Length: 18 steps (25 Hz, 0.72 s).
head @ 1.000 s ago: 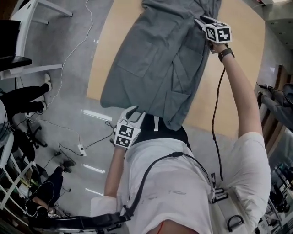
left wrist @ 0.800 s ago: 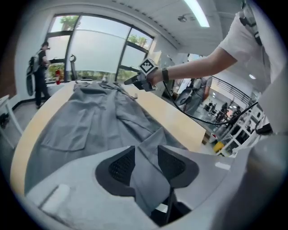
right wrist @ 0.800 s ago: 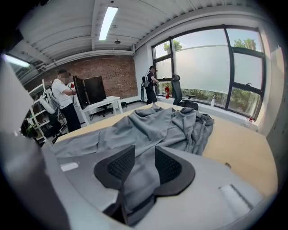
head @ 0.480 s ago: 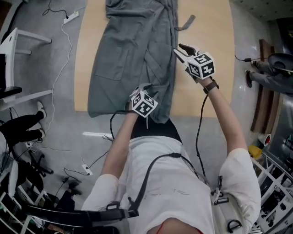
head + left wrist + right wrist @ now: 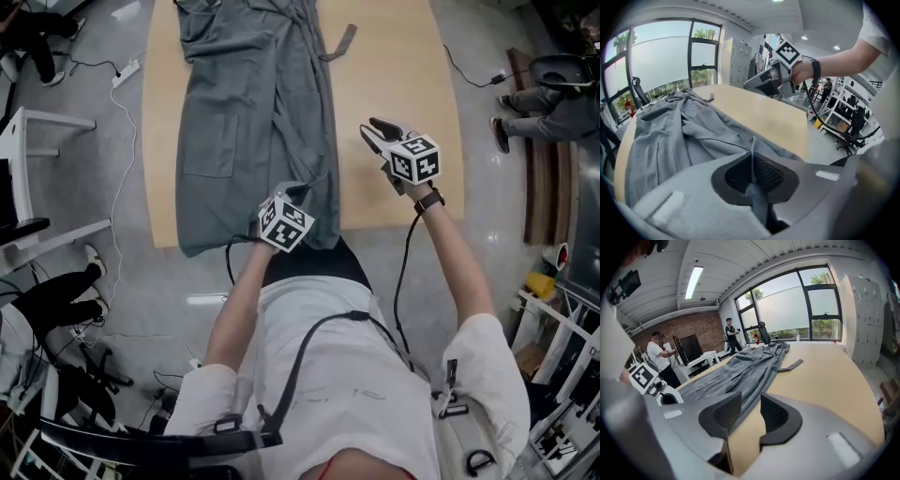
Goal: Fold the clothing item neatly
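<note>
Head view: garment (image 5: 253, 112) lengthwise along table (image 5: 394, 94).

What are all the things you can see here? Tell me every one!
garment: one, grey, spread lengthwise on the left part of the table, reaching its near edge
belt strap: one, grey, sticking out at the garment's far right side
table: one, light wood, in the middle
power strip: one, white, on the floor left of the table, with cables
white desk: one, at the far left
other people: at least two, standing by the brick wall
left gripper: one, grey with a marker cube; its fingers have just been closing and now pinch a fold of the garment
right gripper: one, grey with a marker cube, over bare table; fingers apart, nothing between them
</note>
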### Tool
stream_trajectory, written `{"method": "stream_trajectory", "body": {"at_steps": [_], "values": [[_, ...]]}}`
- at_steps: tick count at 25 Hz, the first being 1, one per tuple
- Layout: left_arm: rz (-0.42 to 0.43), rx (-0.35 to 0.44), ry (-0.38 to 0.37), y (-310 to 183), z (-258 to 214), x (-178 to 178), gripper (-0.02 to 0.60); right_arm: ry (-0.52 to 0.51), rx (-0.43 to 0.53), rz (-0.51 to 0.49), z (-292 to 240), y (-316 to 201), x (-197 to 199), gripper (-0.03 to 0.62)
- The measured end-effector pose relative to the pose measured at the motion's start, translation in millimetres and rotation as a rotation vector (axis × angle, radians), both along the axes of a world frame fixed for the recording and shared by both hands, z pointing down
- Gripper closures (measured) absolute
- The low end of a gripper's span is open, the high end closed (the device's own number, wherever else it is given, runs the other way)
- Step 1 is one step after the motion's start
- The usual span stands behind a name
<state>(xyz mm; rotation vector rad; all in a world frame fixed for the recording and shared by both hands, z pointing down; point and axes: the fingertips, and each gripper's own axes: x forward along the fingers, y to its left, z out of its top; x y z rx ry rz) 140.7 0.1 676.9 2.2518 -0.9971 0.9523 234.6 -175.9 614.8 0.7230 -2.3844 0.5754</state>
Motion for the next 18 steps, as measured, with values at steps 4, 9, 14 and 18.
{"method": "stream_trajectory", "body": {"at_steps": [4, 9, 14, 18], "values": [[-0.022, 0.045, -0.002, 14, -32, -3, 0.566, -0.042, -0.024, -0.087, -1, 10, -43, 0.450], [-0.051, 0.098, 0.030, 29, -62, 1, 0.566, -0.039, -0.054, -0.252, 2, 24, -130, 0.425], [-0.051, 0.123, 0.072, 39, -71, 13, 0.566, 0.129, -0.024, -0.353, 28, 26, -198, 0.393], [-0.063, 0.132, 0.086, 41, -72, 14, 0.566, 0.433, 0.029, -0.424, 76, 15, -212, 0.371]]}}
